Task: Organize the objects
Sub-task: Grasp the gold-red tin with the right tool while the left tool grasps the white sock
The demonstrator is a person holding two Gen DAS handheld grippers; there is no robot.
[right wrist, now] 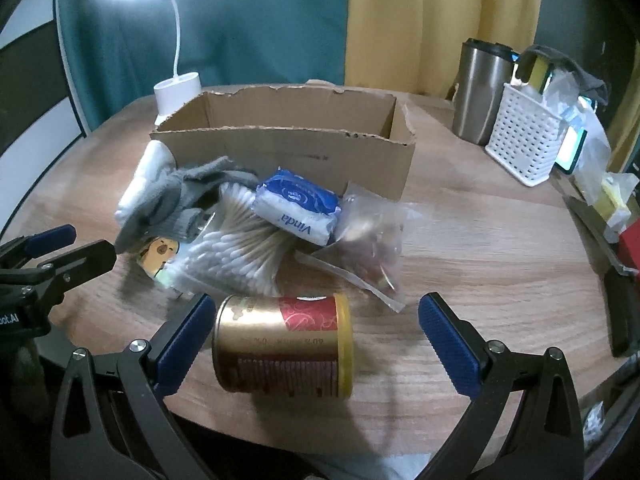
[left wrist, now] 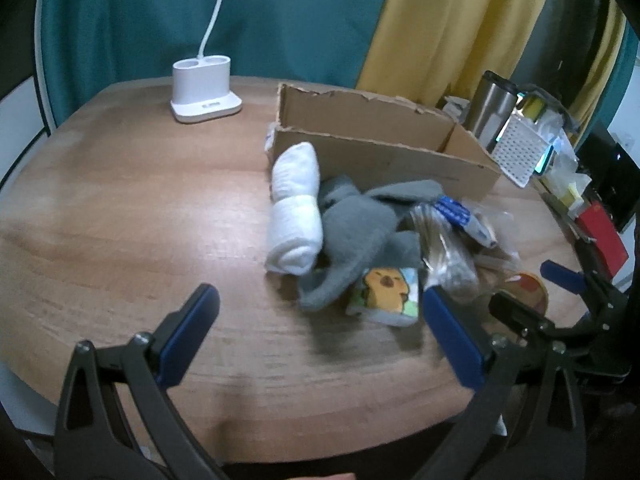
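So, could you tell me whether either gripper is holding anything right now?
Nothing is held. The left gripper is open over the table; the right gripper is open around the can, not clamped.

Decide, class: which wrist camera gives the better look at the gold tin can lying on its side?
The right wrist view: the can lies whole between the open right gripper fingers, label visible. The left wrist view shows only its end, behind the right gripper.

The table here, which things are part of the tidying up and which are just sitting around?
For the job: cardboard box, gold can, cotton swabs, tissue pack, grey socks, white socks, cartoon packet, clear bag.

Just lying about: lamp base, steel tumbler, white basket.
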